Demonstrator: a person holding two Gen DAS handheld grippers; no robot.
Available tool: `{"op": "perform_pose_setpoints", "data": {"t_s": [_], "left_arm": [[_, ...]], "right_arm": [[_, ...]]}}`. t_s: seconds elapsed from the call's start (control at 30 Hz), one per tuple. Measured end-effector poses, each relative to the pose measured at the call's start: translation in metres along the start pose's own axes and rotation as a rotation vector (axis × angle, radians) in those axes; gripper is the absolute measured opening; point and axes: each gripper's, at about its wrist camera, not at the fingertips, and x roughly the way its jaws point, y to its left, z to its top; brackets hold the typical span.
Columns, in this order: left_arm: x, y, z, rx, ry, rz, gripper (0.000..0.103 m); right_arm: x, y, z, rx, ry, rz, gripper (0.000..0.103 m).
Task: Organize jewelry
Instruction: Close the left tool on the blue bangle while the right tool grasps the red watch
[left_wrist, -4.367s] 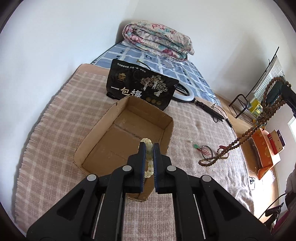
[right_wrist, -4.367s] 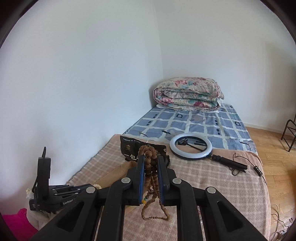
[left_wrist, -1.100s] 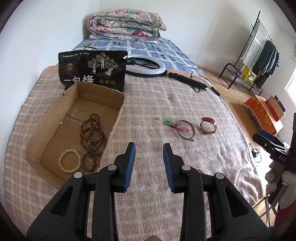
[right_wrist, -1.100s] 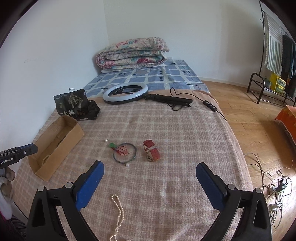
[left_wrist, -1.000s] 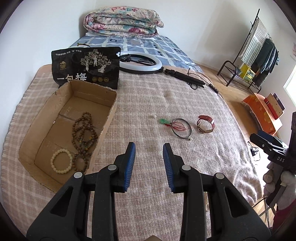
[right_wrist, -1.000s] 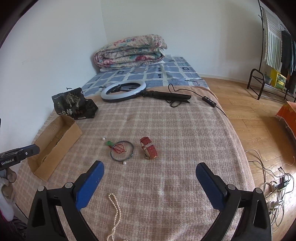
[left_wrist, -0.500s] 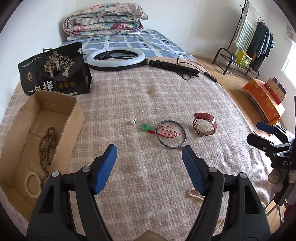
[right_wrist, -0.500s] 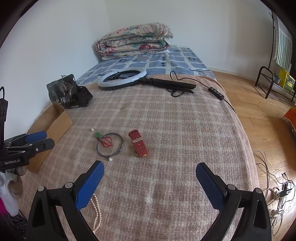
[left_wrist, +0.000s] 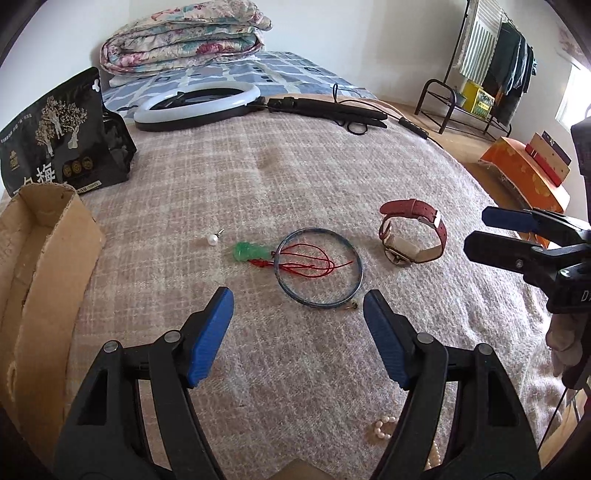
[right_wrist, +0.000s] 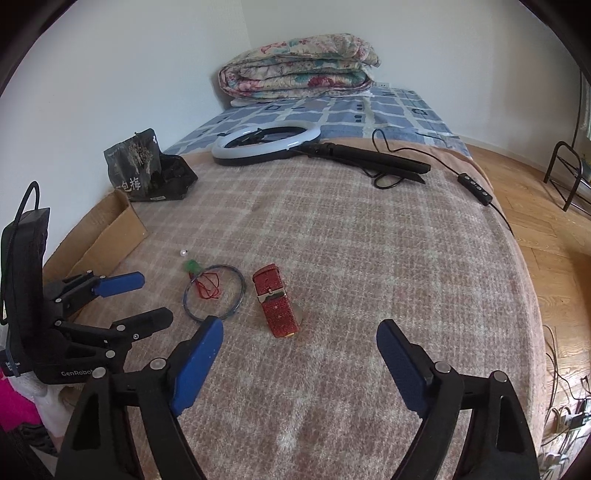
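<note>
Both my tongs gaping wide and empty, left gripper (left_wrist: 298, 312) just short of the thin blue bangle (left_wrist: 318, 267), right gripper (right_wrist: 300, 349) near the red leather-strap watch (right_wrist: 276, 302).

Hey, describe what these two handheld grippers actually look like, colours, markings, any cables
Both are matte black plastic clamps with silver rivets and ribbed blue pads on two long fingers. The left gripper seen from the right wrist carries white "GenRobot" lettering and a boxy black rear module with a black cable looping off its top. The right gripper looks alike; white letters on its body are only partly readable.
</note>
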Motion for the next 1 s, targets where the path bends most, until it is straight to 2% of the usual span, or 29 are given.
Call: {"op": "perform_pose_setpoints", "data": {"t_s": [0.23,0.5,0.57,0.83,1.0], "left_arm": [[0.017,-0.009,0.001,0.006,0.015,-0.002,0.075],[0.037,-0.019,0.003,0.021,0.044,0.015,0.076],[0.04,-0.022,0.004,0.036,0.042,0.026,0.079],[0.05,-0.021,0.008,0.025,0.047,0.056,0.08],[0.051,-0.023,0.007,0.031,0.035,0.072,0.08]], "right_arm": [[0.023,-0.003,0.005,-0.013,0.023,0.014,0.073],[0.03,-0.012,0.008,0.018,0.016,0.049,0.071],[0.031,-0.014,0.008,0.025,0.016,0.056,0.068],[0.037,-0.012,0.008,0.013,0.017,0.068,0.062],[0.042,-0.006,0.009,-0.016,0.023,0.064,0.051]]}}
